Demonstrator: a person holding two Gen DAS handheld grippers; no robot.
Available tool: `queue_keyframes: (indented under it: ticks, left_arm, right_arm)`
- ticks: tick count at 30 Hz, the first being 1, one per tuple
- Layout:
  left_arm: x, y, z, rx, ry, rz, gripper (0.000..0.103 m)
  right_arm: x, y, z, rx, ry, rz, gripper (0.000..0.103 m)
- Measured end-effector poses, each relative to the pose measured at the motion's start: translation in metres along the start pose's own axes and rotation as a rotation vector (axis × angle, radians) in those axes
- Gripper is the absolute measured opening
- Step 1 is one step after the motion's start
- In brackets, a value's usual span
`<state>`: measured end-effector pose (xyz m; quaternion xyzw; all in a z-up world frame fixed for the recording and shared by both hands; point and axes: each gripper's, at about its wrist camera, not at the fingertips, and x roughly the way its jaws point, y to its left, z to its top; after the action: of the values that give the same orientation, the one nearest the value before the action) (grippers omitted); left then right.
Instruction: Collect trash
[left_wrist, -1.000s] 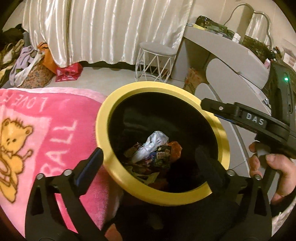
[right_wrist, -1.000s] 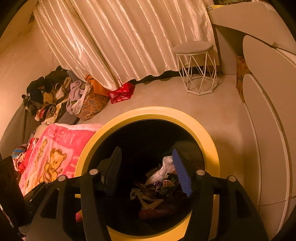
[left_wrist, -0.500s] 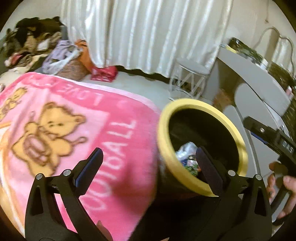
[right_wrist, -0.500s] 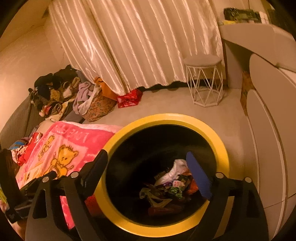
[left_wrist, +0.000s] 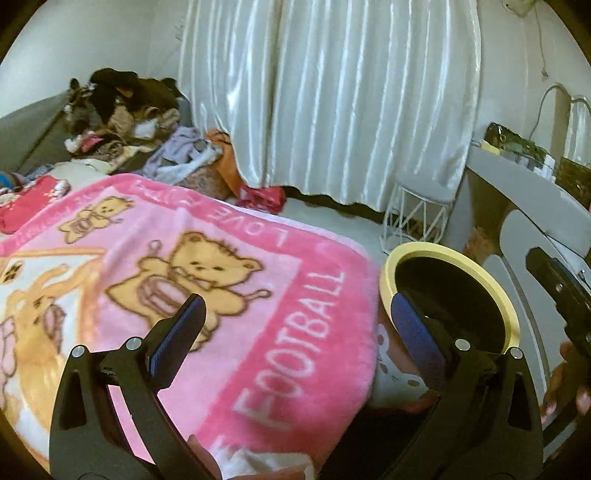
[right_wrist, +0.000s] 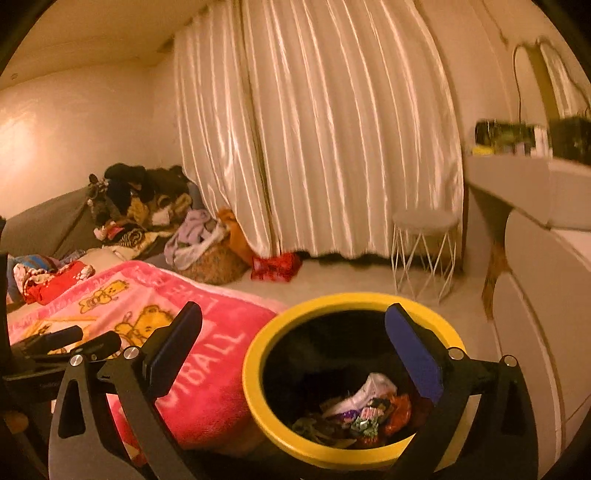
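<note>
Hovering above a pink teddy-bear blanket (left_wrist: 229, 295), the left gripper (left_wrist: 295, 325) fills the foreground of the left wrist view, its jaws spread wide with nothing between them. The blanket, printed with the word FOOTBALL, covers a bed, and just beside its right edge stands a black trash bin with a yellow rim (left_wrist: 448, 295). The gripper's right finger overlaps the bin's near rim in this view; whether it touches cannot be told. At the far right a hand (left_wrist: 565, 384) grips the dark handle of the other tool. White curtains (left_wrist: 332, 99) hang behind, with a wire-legged stool (left_wrist: 419, 210) below them and a heap of clothes (left_wrist: 122, 110) at the left.

Seen from the right wrist camera, the right gripper (right_wrist: 295, 343) is held over the same bin (right_wrist: 332, 369), its jaws opening and empty. The trash (right_wrist: 362, 413), crumpled wrappers and a pale scrap, lies at the bottom of the bin, below and between the fingers. The blanket (right_wrist: 177, 332) lies against the bin's left side, and the left tool's black tips show at the frame's left edge.
</note>
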<state>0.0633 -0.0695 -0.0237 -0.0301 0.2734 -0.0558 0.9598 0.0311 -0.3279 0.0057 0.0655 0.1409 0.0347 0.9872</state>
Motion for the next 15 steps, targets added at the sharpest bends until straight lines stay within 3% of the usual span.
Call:
queue_keyframes:
  ticks: [6,15]
  left_arm:
    - [-0.023,0.004,-0.013,0.012,-0.056,-0.001,0.092]
    - [-0.026,0.004,-0.016,0.016,-0.068,0.012,0.092]
  right_arm:
    - [-0.016,0.017,-0.006,-0.073,-0.078,-0.004,0.097]
    - [-0.016,0.021,-0.011,-0.095,-0.075,-0.01,0.097]
